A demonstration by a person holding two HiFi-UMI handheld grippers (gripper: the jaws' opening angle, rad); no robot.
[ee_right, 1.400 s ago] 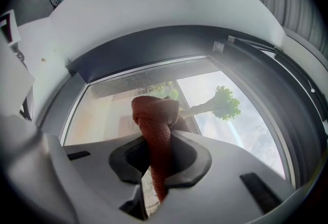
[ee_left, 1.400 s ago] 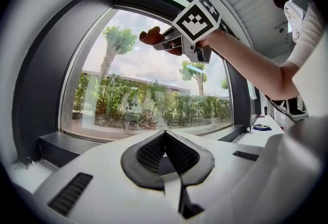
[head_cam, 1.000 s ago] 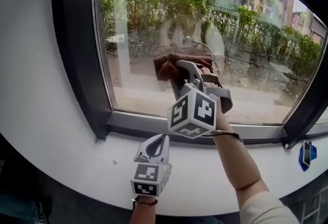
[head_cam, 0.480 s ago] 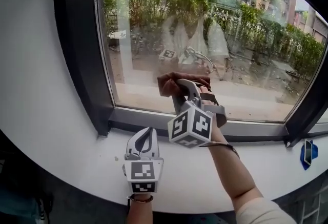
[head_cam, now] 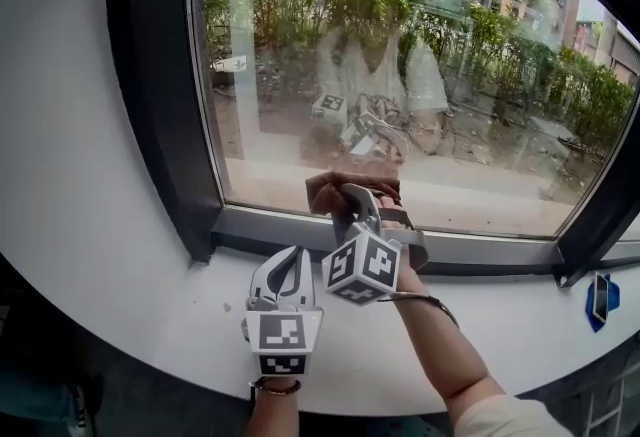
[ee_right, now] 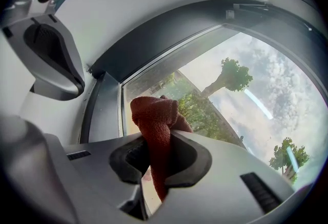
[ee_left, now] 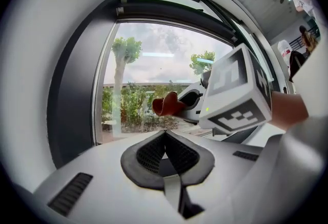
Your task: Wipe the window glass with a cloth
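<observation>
A person stands at a large window, a gripper in each hand. The red-brown cloth point(head_cam: 335, 191) sits at the very bottom of the window glass point(head_cam: 450, 75), just above the dark lower frame point(head_cam: 480, 251) and left of the pane's middle. It looks pressed to the glass, though actual contact cannot be confirmed. With the cloth this low, the wiping seems to be at the pane's bottom edge. No streaks or wet marks show which parts are already done, and faint reflections lie over the garden outside, so how much is left cannot be judged.

The right gripper point(head_cam: 348, 201) reaches forward to the pane; in the right gripper view its jaws are clamped on the cloth point(ee_right: 154, 125), which bunches into a wad above the dark pads while a narrow tail hangs down between them. The left gripper point(head_cam: 291, 263) rests low over the white sill point(head_cam: 150, 325), just beside the right gripper's marker cube point(head_cam: 362, 267) and well short of the glass; in the left gripper view its jaws are pressed together, tip to tip, with nothing between them; it takes no part in the wiping.
</observation>
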